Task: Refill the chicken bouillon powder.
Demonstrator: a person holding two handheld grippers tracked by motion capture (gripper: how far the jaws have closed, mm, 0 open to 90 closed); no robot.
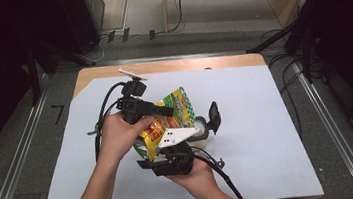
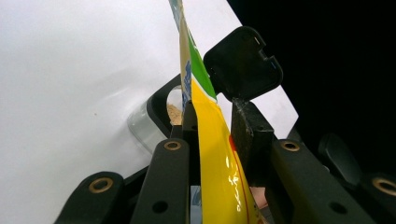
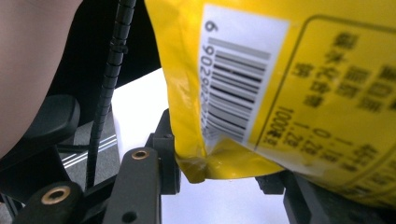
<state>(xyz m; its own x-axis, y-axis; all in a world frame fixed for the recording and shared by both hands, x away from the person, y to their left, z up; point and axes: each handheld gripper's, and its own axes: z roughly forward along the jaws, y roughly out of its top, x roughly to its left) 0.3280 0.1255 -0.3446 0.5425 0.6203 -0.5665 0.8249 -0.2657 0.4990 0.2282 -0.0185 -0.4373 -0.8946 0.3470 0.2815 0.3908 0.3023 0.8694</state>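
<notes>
Both tongs on yellow bag (image 1: pixel 166 118), over container (image 1: pixel 202 129)

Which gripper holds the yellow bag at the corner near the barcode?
The right gripper; its fingers clamp the bag beside the barcode. The left gripper holds the green-banded edge.

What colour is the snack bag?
Mostly yellow, with green at the top; the snack bag shows best in the left gripper view.

Yellow-green snack bag (image 1: pixel 178 110) tilted above open clear container (image 1: pixel 203 129)
</notes>
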